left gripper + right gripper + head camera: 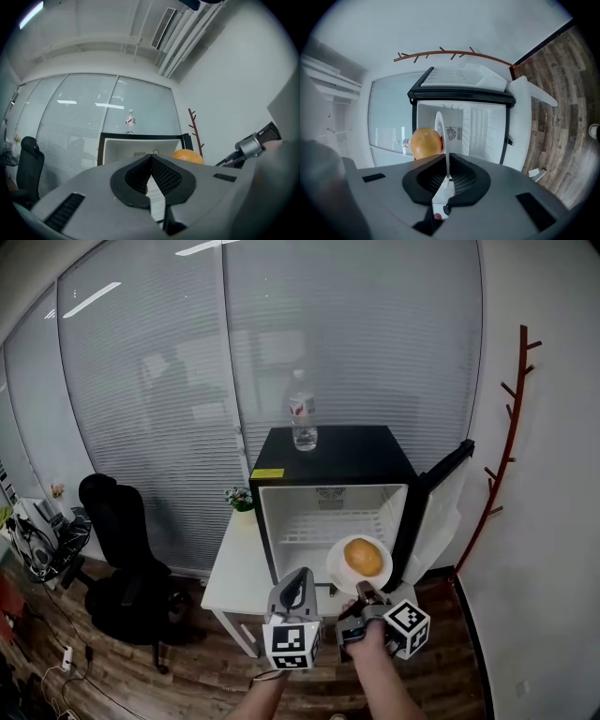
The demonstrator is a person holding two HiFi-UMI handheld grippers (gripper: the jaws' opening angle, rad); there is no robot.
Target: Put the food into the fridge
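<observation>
A: One orange (363,556). Where is it?
B: On a white plate (334,570), just in front of the open fridge (328,454). The right gripper (361,594) pinches the plate's near rim, jaws narrow.
A: How will it handle?
B: The orange likely rolls, and the plate looks stiff, slick and breakable, so keep it level. The left gripper (300,582) is closed and empty.

I see a whole, round orange (364,556) sitting on a small white plate (336,570). The plate is held off the ground just in front of the mini fridge (361,451), at its open front. My right gripper (361,594) is clamped on the plate's near rim. The fridge is black outside and white inside, with its door swung wide open to the right.
</observation>
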